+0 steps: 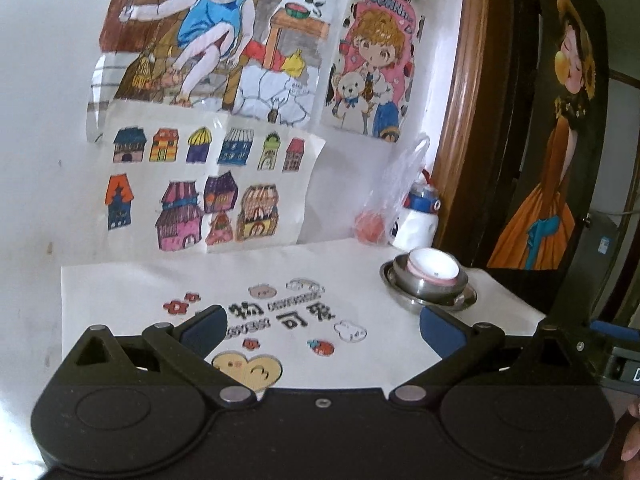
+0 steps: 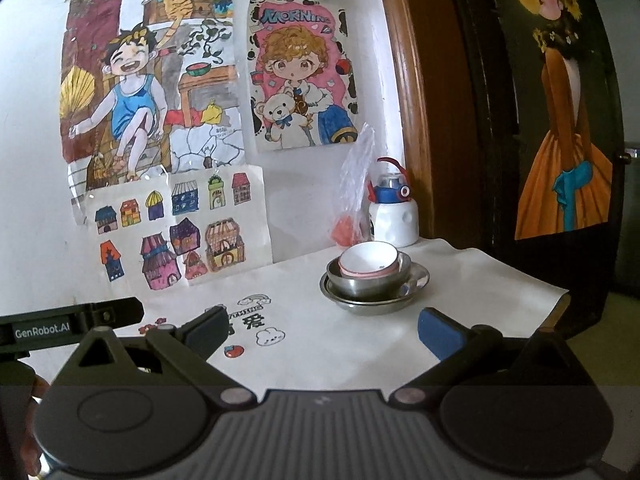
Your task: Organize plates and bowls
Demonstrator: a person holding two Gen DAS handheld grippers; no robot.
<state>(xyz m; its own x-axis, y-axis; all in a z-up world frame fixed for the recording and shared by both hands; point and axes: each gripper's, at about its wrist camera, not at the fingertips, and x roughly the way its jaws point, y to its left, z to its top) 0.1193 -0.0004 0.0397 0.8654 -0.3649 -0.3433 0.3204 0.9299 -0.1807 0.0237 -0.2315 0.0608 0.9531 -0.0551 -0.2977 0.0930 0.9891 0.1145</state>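
The stack sits right of centre in both views, on the white cloth (image 2: 360, 344) near its far right corner: a white cup (image 2: 370, 263) with a pink rim, nested in a steel bowl (image 2: 366, 284), which sits in a shallow steel plate (image 2: 416, 280). All three stand upright with mouths facing up; being round, they have no long axis. The cup leans slightly in the bowl, its opening tipped toward the camera.

Readable writing: "MORNING" on the poster (image 2: 302, 76) at top centre of the right view, and "GenRobot.AI" on the left gripper (image 1: 322, 328) body seen at that view's left edge. The cloth carries printed Chinese characters and cartoon stickers; the small Latin lettering there is too blurred to read.

Behind the stack, against the wall, stand a white bottle (image 2: 394, 210) with a blue cap and a clear bag (image 2: 354, 200).

Both the left gripper and the right gripper (image 2: 324, 330) are released, fingers spread wide and holding nothing, low in the frame and short of the stack.
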